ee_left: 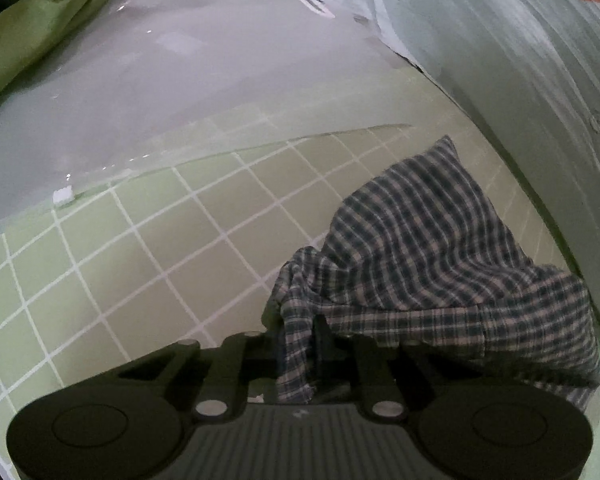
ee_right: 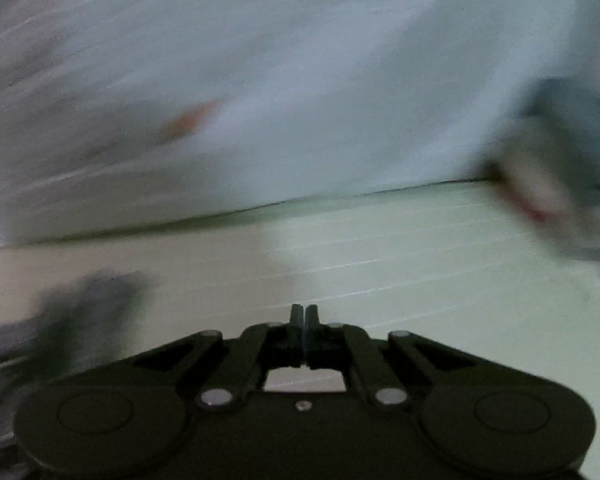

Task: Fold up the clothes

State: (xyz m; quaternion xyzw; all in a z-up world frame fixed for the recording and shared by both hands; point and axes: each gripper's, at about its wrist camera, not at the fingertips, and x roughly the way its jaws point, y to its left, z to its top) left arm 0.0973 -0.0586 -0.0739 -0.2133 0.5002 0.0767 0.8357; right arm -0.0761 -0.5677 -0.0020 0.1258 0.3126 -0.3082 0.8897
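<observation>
The plaid garment (ee_left: 428,264) lies bunched on the green gridded worktop (ee_left: 112,248), one edge pinched between the left gripper's (ee_left: 300,344) fingers. The right gripper (ee_right: 304,314) hangs above bare worktop, fingers pressed together, empty. White cloth (ee_right: 300,80) hangs behind.

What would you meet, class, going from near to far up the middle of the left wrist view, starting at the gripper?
Left gripper shut on the checked cloth → green gridded mat → clear plastic sheet → white ring.
</observation>
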